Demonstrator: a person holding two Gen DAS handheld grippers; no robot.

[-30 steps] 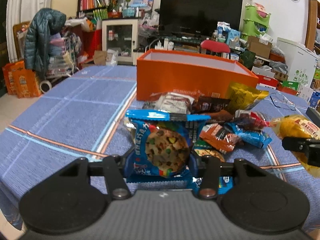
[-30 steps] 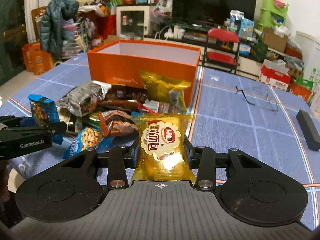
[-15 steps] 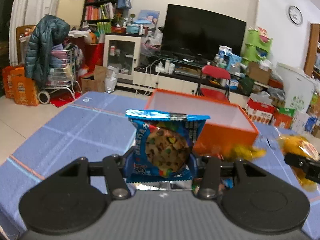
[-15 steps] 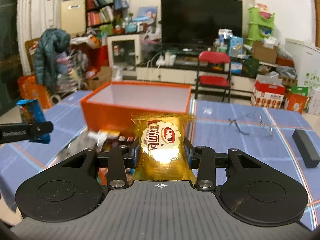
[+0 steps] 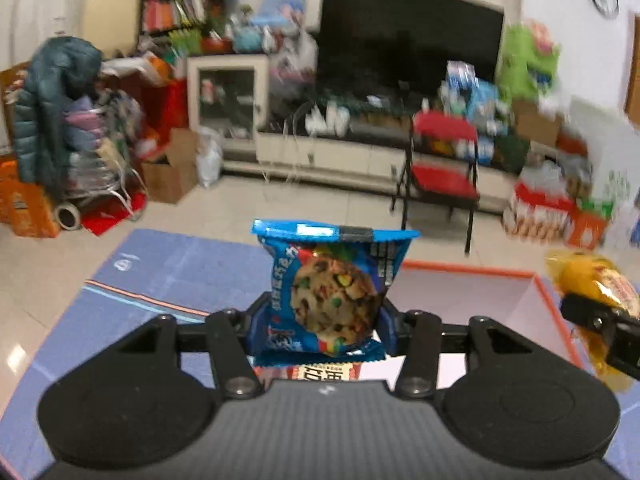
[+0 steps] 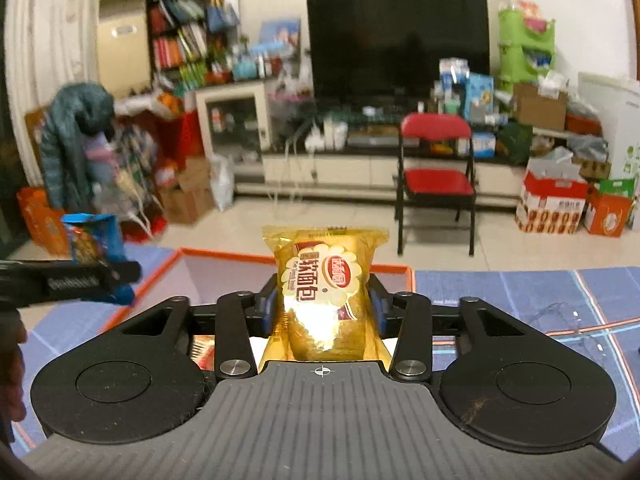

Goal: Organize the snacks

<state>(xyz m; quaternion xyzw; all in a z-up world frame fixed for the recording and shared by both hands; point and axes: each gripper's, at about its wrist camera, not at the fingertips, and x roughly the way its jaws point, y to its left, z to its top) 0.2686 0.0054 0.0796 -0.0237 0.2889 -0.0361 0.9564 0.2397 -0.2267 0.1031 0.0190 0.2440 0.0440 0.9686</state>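
My left gripper (image 5: 320, 320) is shut on a blue cookie packet (image 5: 332, 292) and holds it upright above the open orange box (image 5: 460, 268). My right gripper (image 6: 324, 304) is shut on a yellow bread packet (image 6: 326, 288), also above the orange box (image 6: 224, 258). The bread packet shows at the right of the left wrist view (image 5: 596, 284). The cookie packet shows at the left of the right wrist view (image 6: 94, 240). A packet with a red and white label (image 5: 324, 372) lies inside the box under the left gripper.
The box stands on a blue cloth-covered table (image 5: 160, 280). Glasses (image 6: 568, 312) lie on the cloth to the right. A red folding chair (image 6: 436, 176) stands on the floor beyond the table, before a TV unit (image 6: 396, 48).
Both grippers have risen and moved forward from the snack pile to above the orange box, each still holding its packet. The pile has dropped out of view.
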